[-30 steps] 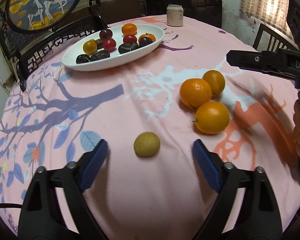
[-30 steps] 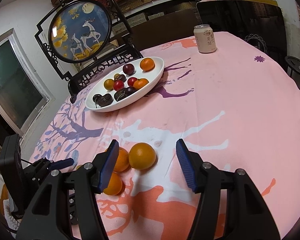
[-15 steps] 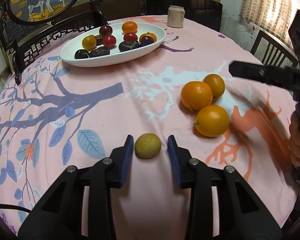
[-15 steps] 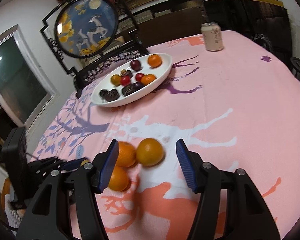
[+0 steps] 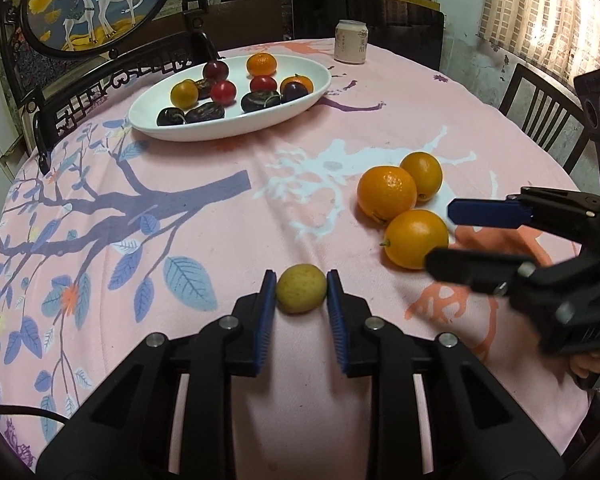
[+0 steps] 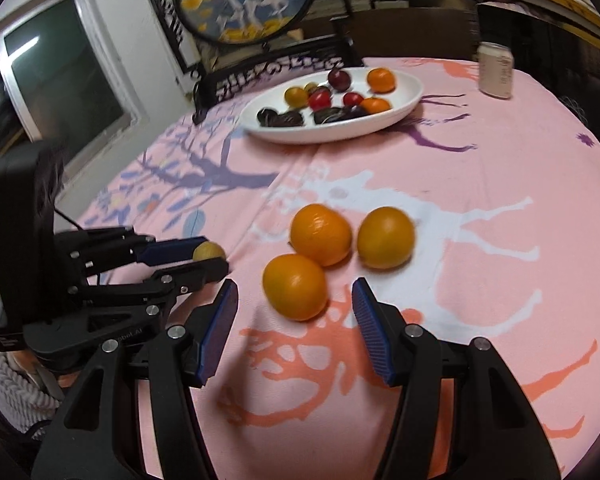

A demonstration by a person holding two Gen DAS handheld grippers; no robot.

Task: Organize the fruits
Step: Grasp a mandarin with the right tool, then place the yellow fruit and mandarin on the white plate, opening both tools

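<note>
I am in a home dining room: a round table under a pink tree-print cloth (image 5: 148,216), carved dark chairs (image 5: 112,80), a framed deer picture (image 5: 96,0), a drinks can (image 5: 351,47).

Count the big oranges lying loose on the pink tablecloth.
3, clustered together: nearest large round orange sits before the open right gripper, second orange behind it, third orange beside that. None appear hidden.

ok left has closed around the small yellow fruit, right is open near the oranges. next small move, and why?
Probably lift the left gripper straight up a little. Its blue pads touch both sides of the yellow-green fruit, which still rests on the tablecloth, and the white platter holding the other small fruit is across the table. The right gripper is open, short of the nearest orange.
</note>
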